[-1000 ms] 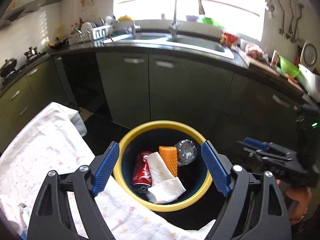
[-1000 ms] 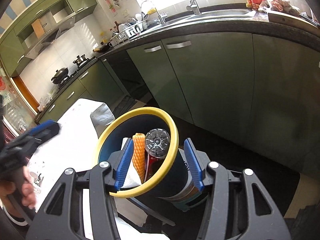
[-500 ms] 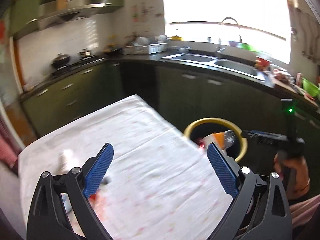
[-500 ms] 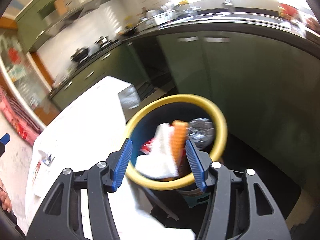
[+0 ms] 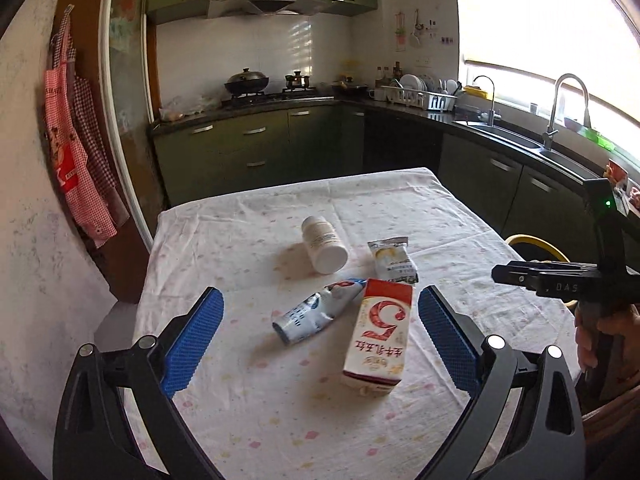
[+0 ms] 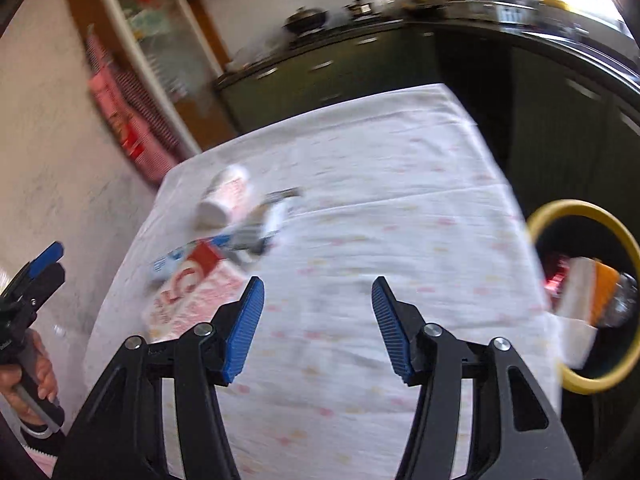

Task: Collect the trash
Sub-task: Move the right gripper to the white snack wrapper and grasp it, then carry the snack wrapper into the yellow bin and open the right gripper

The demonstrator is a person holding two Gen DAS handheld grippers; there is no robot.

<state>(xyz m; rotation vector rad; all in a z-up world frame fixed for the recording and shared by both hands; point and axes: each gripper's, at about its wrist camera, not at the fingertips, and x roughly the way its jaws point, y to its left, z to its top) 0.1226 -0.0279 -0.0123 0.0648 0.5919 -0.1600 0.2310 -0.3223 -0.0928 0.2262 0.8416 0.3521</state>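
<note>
Trash lies on the cloth-covered table (image 5: 224, 248): a red and white milk carton (image 5: 378, 334), a crushed blue and white bottle (image 5: 316, 314), a white pill jar (image 5: 324, 245) on its side and a small wrapper (image 5: 394, 261). My left gripper (image 5: 318, 338) is open and empty, hovering over the carton and bottle. My right gripper (image 6: 318, 326) is open and empty above bare cloth; the blurred carton (image 6: 188, 292) lies to its left. The yellow-rimmed bin (image 6: 624, 236) holds a can, paper and an orange piece, off the table's right edge.
Green kitchen cabinets (image 5: 256, 152), a stove and a sink counter (image 5: 512, 140) run behind and to the right of the table. A wall with a hanging checked apron (image 5: 76, 152) stands close on the left. The bin's rim (image 5: 536, 242) shows past the right table edge.
Both grippers have swung left from the bin to the table. The left one now faces the trash on the cloth; the right view is still blurred by motion.
</note>
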